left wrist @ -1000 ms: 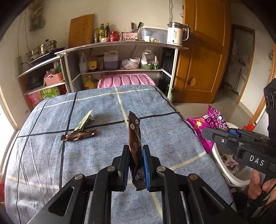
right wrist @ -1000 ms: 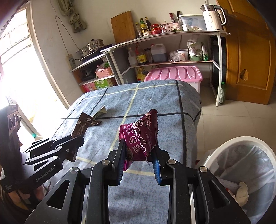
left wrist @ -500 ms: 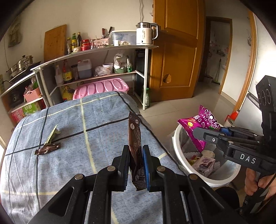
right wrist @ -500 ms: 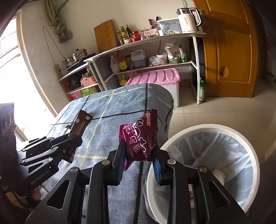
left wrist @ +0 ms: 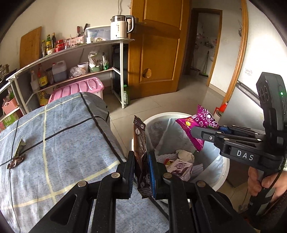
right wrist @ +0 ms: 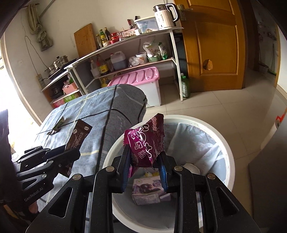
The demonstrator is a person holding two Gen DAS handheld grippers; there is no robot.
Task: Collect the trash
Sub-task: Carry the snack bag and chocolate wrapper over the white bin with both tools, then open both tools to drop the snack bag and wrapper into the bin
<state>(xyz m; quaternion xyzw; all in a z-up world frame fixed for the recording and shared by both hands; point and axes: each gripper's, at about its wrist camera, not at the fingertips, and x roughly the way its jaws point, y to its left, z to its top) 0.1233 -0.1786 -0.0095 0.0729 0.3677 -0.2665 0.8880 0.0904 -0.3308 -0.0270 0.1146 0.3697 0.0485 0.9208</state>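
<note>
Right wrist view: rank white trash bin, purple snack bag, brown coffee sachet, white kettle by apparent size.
1. White trash bin
2. Purple snack bag, inflated by closeness to the camera
3. Brown coffee sachet and white kettle: too alike to rank

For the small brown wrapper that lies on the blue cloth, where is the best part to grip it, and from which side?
The small brown wrapper lies flat on the cloth, just in front of a green wrapper. Probably best to come from above, jaws across its narrow middle, pinching so the foil bunches up. The end nearest the camera is clear of the green wrapper, so favour that side.

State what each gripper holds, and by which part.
Left gripper: brown wrapper, clamped at its lower half. Right gripper: purple snack bag, pinched at its lower end.
</note>
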